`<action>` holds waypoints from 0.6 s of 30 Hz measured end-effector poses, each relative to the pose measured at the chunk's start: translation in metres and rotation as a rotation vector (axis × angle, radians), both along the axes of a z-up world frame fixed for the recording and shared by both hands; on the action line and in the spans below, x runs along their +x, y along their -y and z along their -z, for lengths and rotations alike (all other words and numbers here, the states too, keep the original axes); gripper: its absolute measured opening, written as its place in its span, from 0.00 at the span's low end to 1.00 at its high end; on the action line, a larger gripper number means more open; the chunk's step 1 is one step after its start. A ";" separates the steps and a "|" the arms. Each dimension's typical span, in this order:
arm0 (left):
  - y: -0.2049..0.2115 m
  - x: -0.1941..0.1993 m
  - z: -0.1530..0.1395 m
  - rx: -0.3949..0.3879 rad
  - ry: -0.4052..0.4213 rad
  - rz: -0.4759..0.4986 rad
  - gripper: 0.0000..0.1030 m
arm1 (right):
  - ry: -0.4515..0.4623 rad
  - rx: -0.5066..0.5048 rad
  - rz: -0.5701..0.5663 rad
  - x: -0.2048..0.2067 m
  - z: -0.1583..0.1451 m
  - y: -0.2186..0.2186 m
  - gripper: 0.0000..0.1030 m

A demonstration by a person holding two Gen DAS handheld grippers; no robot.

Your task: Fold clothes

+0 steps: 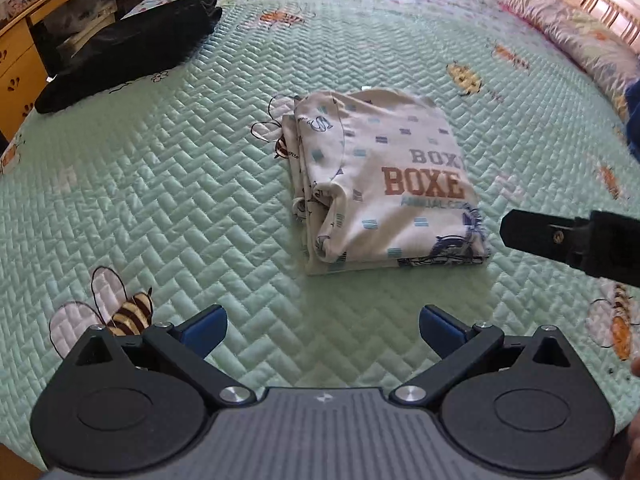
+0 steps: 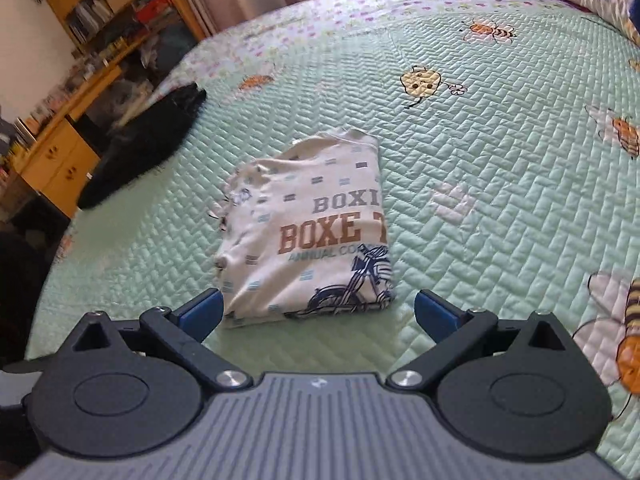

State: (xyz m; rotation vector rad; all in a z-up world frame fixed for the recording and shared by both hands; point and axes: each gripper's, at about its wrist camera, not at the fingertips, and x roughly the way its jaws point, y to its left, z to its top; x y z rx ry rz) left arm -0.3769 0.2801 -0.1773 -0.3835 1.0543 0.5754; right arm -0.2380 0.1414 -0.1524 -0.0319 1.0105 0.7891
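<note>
The white printed shirt [image 2: 308, 236] is lying folded in a compact stack on the quilted bed [image 2: 500, 184], its left-hand layers showing loose edges. Both the left claw [image 1: 322, 330] and right claw [image 2: 318, 314] are hovering wide, gripping nothing. Snagging one layer alone could be pulling the stack apart.

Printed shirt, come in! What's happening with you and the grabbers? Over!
Left gripper open, right gripper open, both empty. Printed shirt folded on quilt, untouched. Black garment lies apart; nothing in the way.
</note>
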 end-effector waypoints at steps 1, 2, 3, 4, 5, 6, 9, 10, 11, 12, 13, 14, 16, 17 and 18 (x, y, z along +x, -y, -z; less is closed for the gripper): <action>-0.002 0.003 0.000 0.000 -0.001 0.001 0.99 | 0.005 -0.015 -0.006 0.002 0.001 -0.005 0.98; -0.004 0.007 0.000 0.000 0.001 0.001 0.99 | 0.010 -0.026 -0.014 0.004 0.001 -0.009 0.98; -0.006 0.010 0.001 0.002 0.002 0.001 0.99 | 0.017 -0.038 -0.022 0.006 0.003 -0.013 0.98; -0.008 0.012 0.002 0.002 0.002 -0.002 0.99 | 0.023 -0.046 -0.029 0.008 0.004 -0.017 0.98; -0.010 0.015 0.003 0.002 0.001 -0.005 0.99 | 0.025 -0.048 -0.032 0.009 0.006 -0.019 0.98; -0.013 0.018 0.004 0.001 0.000 -0.009 0.99 | 0.026 -0.047 -0.034 0.011 0.007 -0.021 0.98; -0.021 0.030 0.005 0.009 -0.015 -0.008 0.99 | 0.031 -0.065 -0.037 0.018 0.010 -0.028 0.98; -0.024 0.034 0.005 0.011 -0.020 -0.007 0.99 | 0.038 -0.079 -0.041 0.021 0.011 -0.032 0.98; -0.027 0.039 0.005 0.013 -0.024 -0.007 0.99 | 0.043 -0.090 -0.047 0.023 0.011 -0.036 0.98; -0.029 0.044 0.005 0.015 -0.027 -0.006 0.99 | 0.046 -0.096 -0.052 0.026 0.011 -0.040 0.98; -0.032 0.049 0.005 0.016 -0.030 -0.006 0.99 | 0.050 -0.100 -0.055 0.028 0.010 -0.044 0.98; -0.033 0.053 0.005 0.016 -0.033 -0.008 0.99 | 0.054 -0.103 -0.057 0.031 0.010 -0.048 0.98; -0.036 0.061 0.009 0.006 -0.041 -0.009 0.99 | 0.056 -0.111 -0.055 0.037 0.011 -0.054 0.98; -0.038 0.065 0.010 0.000 -0.046 -0.009 0.99 | 0.055 -0.116 -0.055 0.039 0.012 -0.057 0.98; -0.039 0.069 0.012 -0.001 -0.053 -0.007 0.99 | 0.054 -0.121 -0.055 0.041 0.013 -0.060 0.98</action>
